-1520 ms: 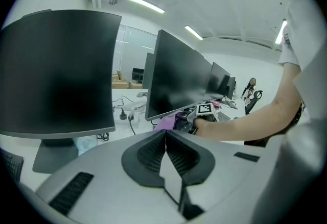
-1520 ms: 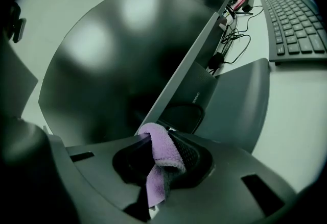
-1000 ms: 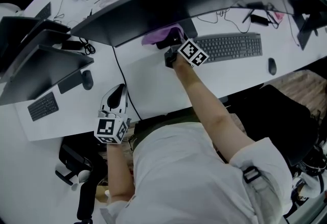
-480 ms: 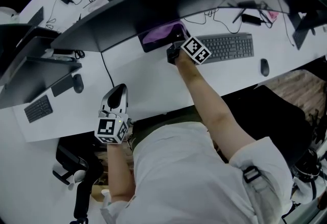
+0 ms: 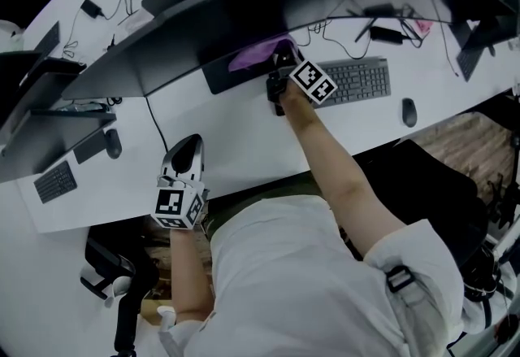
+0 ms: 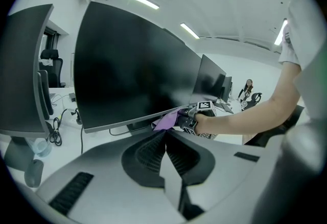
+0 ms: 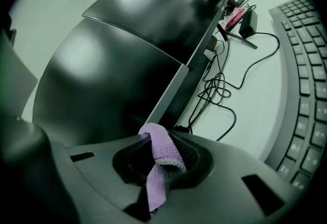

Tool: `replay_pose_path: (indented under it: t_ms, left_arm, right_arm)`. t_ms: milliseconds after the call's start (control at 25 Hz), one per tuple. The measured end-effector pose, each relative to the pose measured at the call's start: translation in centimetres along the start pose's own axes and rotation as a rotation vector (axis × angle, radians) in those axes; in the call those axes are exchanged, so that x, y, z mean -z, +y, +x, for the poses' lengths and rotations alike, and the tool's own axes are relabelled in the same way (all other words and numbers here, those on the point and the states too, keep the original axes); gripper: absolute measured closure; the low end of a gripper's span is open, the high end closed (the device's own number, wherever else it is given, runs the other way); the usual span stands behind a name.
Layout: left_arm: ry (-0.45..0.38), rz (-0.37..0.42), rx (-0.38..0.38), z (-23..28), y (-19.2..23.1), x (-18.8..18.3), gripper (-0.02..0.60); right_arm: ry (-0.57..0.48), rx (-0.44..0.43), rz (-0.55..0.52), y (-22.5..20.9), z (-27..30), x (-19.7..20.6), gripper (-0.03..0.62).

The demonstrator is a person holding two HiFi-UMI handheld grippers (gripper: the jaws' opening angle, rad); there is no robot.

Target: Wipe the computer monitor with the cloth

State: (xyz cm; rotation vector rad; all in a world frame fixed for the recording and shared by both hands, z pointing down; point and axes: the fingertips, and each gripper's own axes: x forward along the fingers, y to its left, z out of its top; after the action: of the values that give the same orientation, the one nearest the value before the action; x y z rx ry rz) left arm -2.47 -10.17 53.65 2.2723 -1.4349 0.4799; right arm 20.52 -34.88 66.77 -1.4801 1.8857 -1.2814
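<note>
A wide dark monitor (image 5: 244, 10) stands across the white desk (image 5: 236, 132). My right gripper (image 5: 280, 61) is shut on a purple cloth (image 5: 256, 53) and holds it against the monitor's lower edge, near the stand. In the right gripper view the cloth (image 7: 162, 152) is folded between the jaws just below the screen (image 7: 112, 70). My left gripper (image 5: 186, 149) hovers low over the desk's front edge, shut and holding nothing. In the left gripper view the monitor (image 6: 133, 65), the cloth (image 6: 164, 121) and the right hand lie beyond the left gripper (image 6: 164, 135).
A grey keyboard (image 5: 357, 79) and a mouse (image 5: 409, 111) lie right of my right gripper. Cables (image 7: 219, 90) trail behind the monitor. To the left stand another monitor (image 5: 49, 132), a small keyboard (image 5: 55, 181) and a mouse (image 5: 112, 142). A dark chair (image 5: 431, 176) sits at right.
The head view has shifted, so the desk slides left in the picture. My right gripper stays at the monitor's lower edge with the cloth. The left gripper has hardly moved.
</note>
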Motion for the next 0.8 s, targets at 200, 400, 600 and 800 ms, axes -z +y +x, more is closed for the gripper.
replay_pose_path:
  t_ms: [200, 400, 600, 800]
  left_arm:
    - [0.006, 0.002, 0.020, 1.9, -1.7, -0.3, 0.578]
    - [0.013, 0.007, 0.040, 3.9, -3.2, -0.6, 0.578]
    - [0.016, 0.016, 0.059, 5.5, -4.4, -1.2, 0.578]
    - [0.021, 0.026, 0.081, 6.9, -5.2, -1.8, 0.578]
  right_arm:
    - [-0.011, 0.004, 0.000, -1.6, 0.0, -2.6, 0.546]
    - [-0.029, 0.012, -0.001, -3.2, 0.0, -5.3, 0.546]
    - [-0.050, 0.025, 0.008, -4.8, -0.1, -7.9, 0.546]
    - [-0.063, 0.044, 0.004, -6.1, -0.2, -10.0, 0.546]
